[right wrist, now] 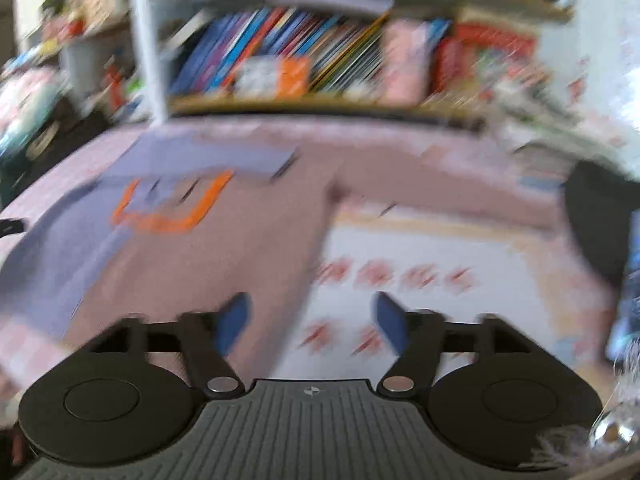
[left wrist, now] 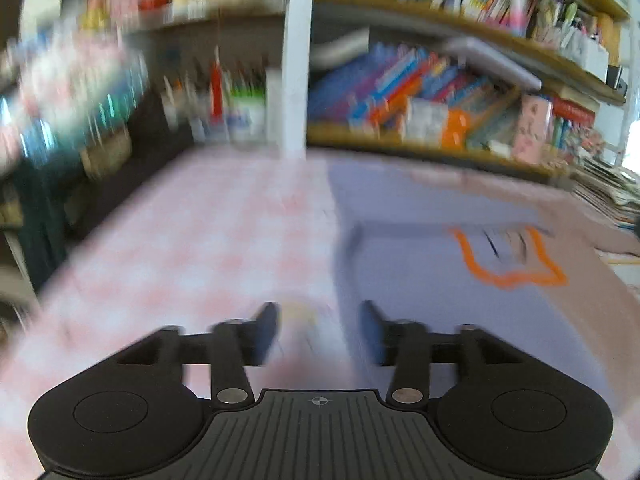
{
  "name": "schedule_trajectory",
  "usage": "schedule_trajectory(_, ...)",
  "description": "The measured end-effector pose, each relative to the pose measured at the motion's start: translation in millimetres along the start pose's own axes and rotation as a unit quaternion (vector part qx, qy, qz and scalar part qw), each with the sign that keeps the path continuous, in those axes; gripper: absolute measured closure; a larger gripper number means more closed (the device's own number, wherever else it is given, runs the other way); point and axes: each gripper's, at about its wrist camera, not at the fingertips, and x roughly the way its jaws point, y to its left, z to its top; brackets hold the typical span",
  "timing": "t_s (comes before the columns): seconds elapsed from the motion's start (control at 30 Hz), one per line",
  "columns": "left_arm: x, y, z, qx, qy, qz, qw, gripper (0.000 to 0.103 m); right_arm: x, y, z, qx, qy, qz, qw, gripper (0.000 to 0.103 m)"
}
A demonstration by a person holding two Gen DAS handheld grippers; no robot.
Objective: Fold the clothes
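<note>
the soft purple cloth shirt with an orange print [left wrist: 420, 280] looks matt. the black plastic left gripper [left wrist: 320, 330] has a ribbed, dull body.

The desk [left wrist: 168, 232] wears a pink-and-white checked cover, blurred in both views. On it lies a lavender garment [left wrist: 420, 280] with an orange outline print [left wrist: 512, 272], spread flat; a dusty-pink garment [right wrist: 224, 264] lies touching its right side. Farther right lies a white cloth with red marks [right wrist: 420, 280].
</note>
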Motion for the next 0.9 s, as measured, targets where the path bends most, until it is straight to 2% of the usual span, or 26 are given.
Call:
schedule_trajectory(0.03, -1, -4, 2, 0.017, -0.023, -0.001, 0.9996, 0.024, -2, -8, 4, 0.017, -0.018, -0.017, 1.0, 0.009)
schedule_trajectory(0.1, 3, -15, 0, 0.054, -0.036, -0.018, 0.9977, 0.022, 3, -26, 9, 0.056, -0.031, -0.035, 0.997, 0.008)
schedule_trajectory(0.23, 13, -26, -6, 0.108, -0.035, -0.048, 0.9923, 0.016, 36, -63, 21, 0.101, 0.001, -0.059, 0.993, 0.008)
schedule_trajectory(0.3, 17, -26, -6, 0.112, -0.027, -0.059, 0.9916, 0.011, 56, -80, 29, 0.118, 0.018, -0.081, 0.99, 0.007)
schedule_trajectory(0.4, 15, -21, -5, 0.1, -0.029, -0.087, 0.9908, 0.009, 82, -111, 39, 0.16, 0.039, -0.104, 0.981, 0.007)
schedule_trajectory(0.5, 12, -22, -6, 0.098, -0.036, -0.093, 0.9902, 0.007, 102, -144, 47, 0.216, 0.055, -0.121, 0.967, 0.007)
schedule_trajectory(0.67, 9, -32, -7, 0.124, -0.044, -0.096, 0.9867, 0.006, 131, -186, 58, 0.287, 0.083, -0.146, 0.943, 0.009)
schedule_trajectory(0.83, 5, -41, -10, 0.155, -0.051, -0.114, 0.9799, 0.006, 151, -208, 66, 0.314, 0.071, -0.168, 0.932, 0.01)
schedule_trajectory(0.87, 5, -43, -10, 0.16, -0.049, -0.116, 0.9791, 0.006, 155, -210, 68, 0.316, 0.068, -0.171, 0.931, 0.015)
schedule_trajectory(0.9, 6, -44, -10, 0.164, -0.048, -0.119, 0.9782, 0.006, 159, -211, 71, 0.312, 0.067, -0.175, 0.931, 0.024)
